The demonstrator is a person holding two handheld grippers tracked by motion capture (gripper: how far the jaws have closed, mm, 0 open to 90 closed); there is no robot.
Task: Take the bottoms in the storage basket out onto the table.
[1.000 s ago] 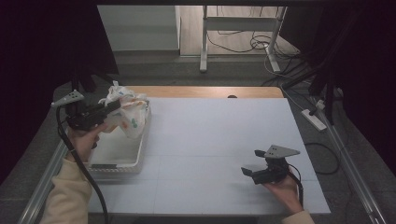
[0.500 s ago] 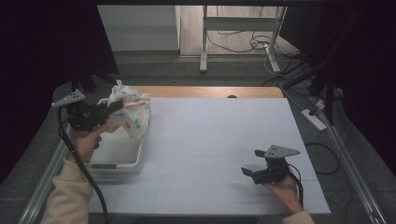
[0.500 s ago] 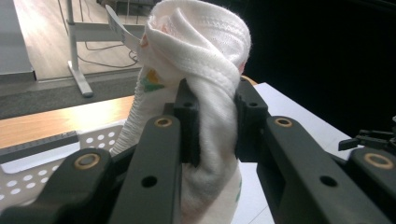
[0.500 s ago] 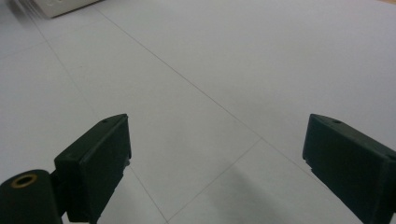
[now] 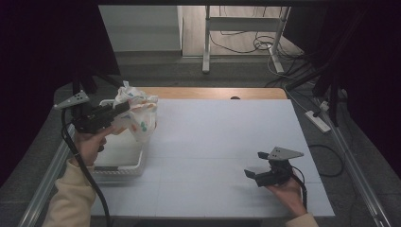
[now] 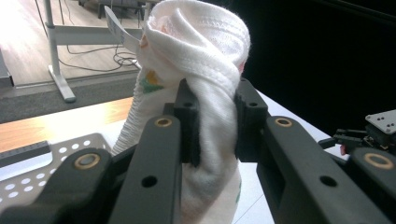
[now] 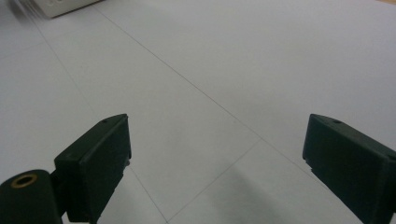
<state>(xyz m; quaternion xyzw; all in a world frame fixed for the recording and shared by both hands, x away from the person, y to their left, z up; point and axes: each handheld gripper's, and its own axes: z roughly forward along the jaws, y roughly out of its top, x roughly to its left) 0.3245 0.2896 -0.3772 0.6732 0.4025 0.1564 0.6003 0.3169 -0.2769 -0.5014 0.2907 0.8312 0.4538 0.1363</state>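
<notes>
Over the left side of the worktop (image 5: pixel 227 142), the left hand-held gripper (image 5: pixel 122 108) is clamped on a bunched white cloth (image 5: pixel 138 113) with small coloured prints. In the left gripper view the two black jaws press into the cloth (image 6: pixel 205 84) from both sides, squeezing it into a narrow waist; the fabric bulges in folds above the pads and hangs down below them. Seen from the high view, the cloth is lifted off the surface and hangs above the right-hand rim of a white perforated basket (image 5: pixel 118 165) that sits at the worktop's left edge, its lower end dangling beside that rim. Whether the cloth touches the basket cannot be told. A hand in a pale yellow sleeve (image 5: pixel 71 198) holds this gripper, and its black cable trails down toward the bottom of the picture.

Well apart, near the front right corner of the worktop, the right hand-held gripper (image 5: pixel 251 174) rests low over the bare white surface. Its jaws stand wide with nothing between them; the right gripper view shows just the pale sheet with thin grid lines running under them.
</notes>
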